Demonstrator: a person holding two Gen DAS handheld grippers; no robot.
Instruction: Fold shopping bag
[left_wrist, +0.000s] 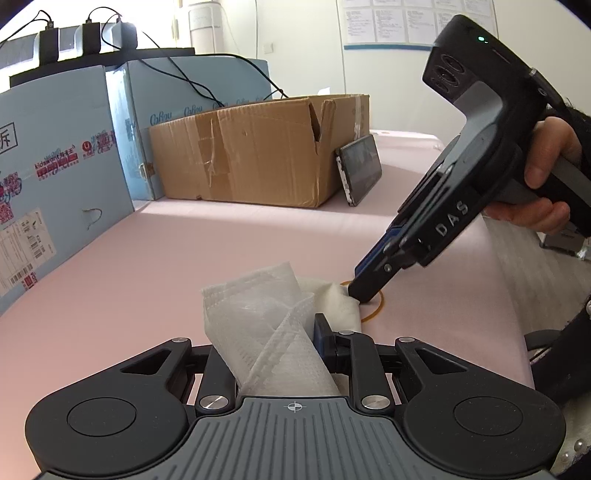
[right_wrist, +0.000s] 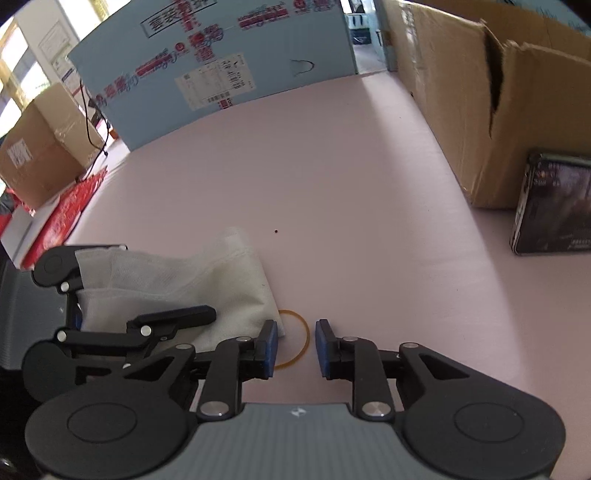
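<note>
Two grippers are on the job. My left gripper (left_wrist: 284, 354) has its jaws clamped on the white shopping bag (left_wrist: 273, 325), already rolled into a compact bundle lying on the pink tabletop (left_wrist: 184, 251) close in front of me. My right gripper (right_wrist: 293, 345) has its jaws apart and empty, hovering just over a rubber band (right_wrist: 299, 343) that lies beside the bundle's end — no fabric between them. I judge the folding itself to be mostly done and the securing step in hand. Next I would need to pinch the band, lift it, stretch it and slip it over the bundle's free end — while my left grip keeps the roll from springing open.
</note>
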